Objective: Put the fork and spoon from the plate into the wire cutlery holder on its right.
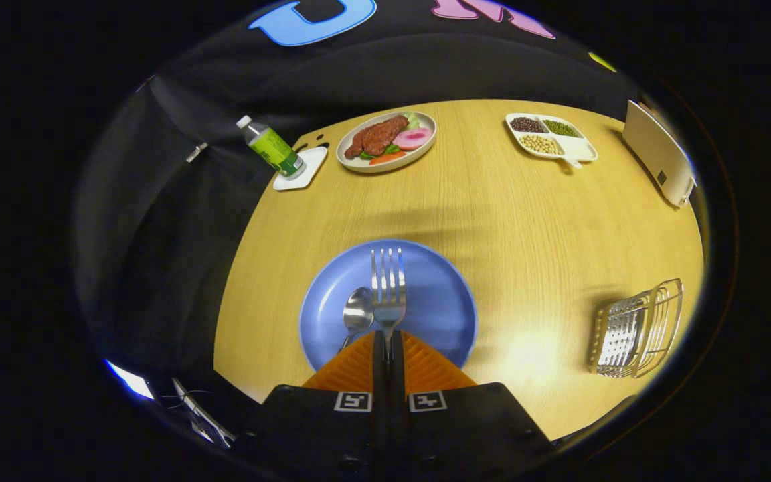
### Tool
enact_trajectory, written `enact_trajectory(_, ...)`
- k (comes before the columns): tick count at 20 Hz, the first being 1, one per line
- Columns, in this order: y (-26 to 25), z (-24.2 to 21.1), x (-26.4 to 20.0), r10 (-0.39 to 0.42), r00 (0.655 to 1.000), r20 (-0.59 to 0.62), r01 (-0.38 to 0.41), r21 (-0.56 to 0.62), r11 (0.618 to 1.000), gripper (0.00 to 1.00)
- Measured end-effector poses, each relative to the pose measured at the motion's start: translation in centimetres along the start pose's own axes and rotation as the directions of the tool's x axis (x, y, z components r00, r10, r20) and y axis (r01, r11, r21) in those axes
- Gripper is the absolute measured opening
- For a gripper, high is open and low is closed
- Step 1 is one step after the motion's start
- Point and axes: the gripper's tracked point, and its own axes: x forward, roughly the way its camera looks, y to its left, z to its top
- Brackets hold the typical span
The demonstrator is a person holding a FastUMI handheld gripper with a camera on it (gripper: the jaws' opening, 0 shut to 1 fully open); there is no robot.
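Note:
A blue plate (pixel 439 301) lies on the wooden table just ahead of my fingers. My gripper (pixel 387 338) is shut on the steel fork (pixel 388 284), whose handle runs back between the two orange fingers (pixel 425 365); its tines point away over the plate. The fork looks lifted a little above the plate. A steel spoon (pixel 357 311) lies on the plate just left of the fork, its handle slipping under the left finger. The wire cutlery holder (pixel 636 328) stands on the table well to the right of the plate.
At the table's far side are a plate of food (pixel 387 140), a green bottle (pixel 272 147) on a white coaster, a divided dish of beans (pixel 551 137) and a white box (pixel 660 161) at the far right edge. Bare wood (pixel 533 227) lies between plate and holder.

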Motion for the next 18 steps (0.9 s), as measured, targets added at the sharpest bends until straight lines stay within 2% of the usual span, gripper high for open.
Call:
enact_trajectory(5,-5.5,2.4,-7.2,-0.044,0.998,0.052,0.047,-0.066,0.997,0.05)
enact_trajectory(11,-14.0,2.4,-13.8,-0.127,0.992,0.018,0.128,-0.119,0.985,0.05)
enact_trajectory(15,-19.6,0.2,-15.4,-0.185,0.977,-0.107,0.165,-0.173,0.971,0.05)
enact_trajectory(18,-21.8,-1.7,-15.7,-0.193,0.949,-0.248,0.136,-0.228,0.964,0.05)
